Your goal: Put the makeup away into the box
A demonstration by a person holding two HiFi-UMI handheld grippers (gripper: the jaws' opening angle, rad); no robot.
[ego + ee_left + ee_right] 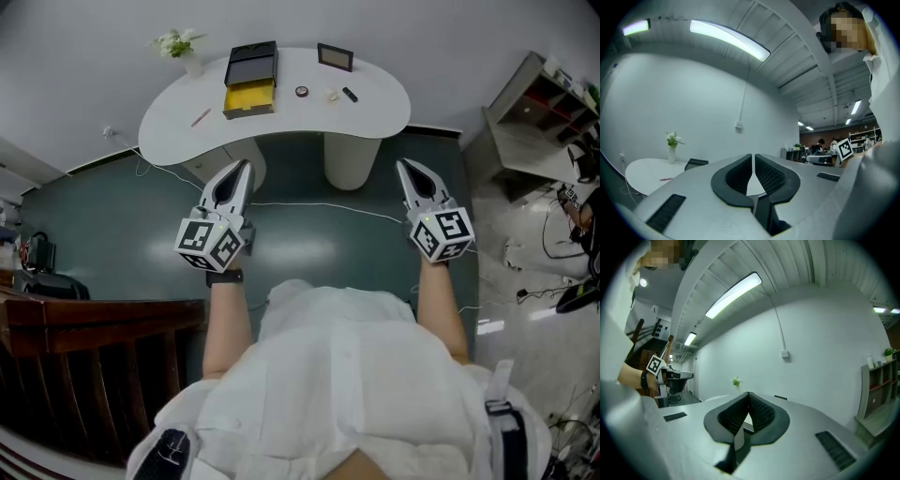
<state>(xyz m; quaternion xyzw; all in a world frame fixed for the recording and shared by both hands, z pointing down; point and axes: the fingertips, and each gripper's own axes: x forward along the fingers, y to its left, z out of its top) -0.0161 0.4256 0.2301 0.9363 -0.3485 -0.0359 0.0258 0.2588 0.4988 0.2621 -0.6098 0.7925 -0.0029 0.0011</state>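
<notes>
The left gripper [246, 166] has its jaws together with nothing between them; the left gripper view shows the ribbed pads meeting along one seam. Both grippers are held level, above the dark floor [112, 234] and well short of the white table [375, 117], which lies ahead of both jaw pairs. Only the head view shows the table's full layout. Ahead and to the left of the left jaws stand a vase [190, 62] with white flowers and, nearer, a pink pencil [201, 117]. Straight ahead of the left jaws is the box [250, 97], open, with a yellow inside and a black lid raised behind it. The makeup lies outside the box, between the two jaw lines: a round compact [302, 91], a pale small item [332, 95] and a black tube [350, 94], with a dark frame [335, 57] behind them. The left gripper view shows only the vase, the pencil and the lid, all to the left of the jaw tips; the small items are hidden by the jaws. The right gripper [402, 165] also has its jaws together and empty. The right gripper view shows the flowers just left of its tips and a shelf [877, 380] far right.
</notes>
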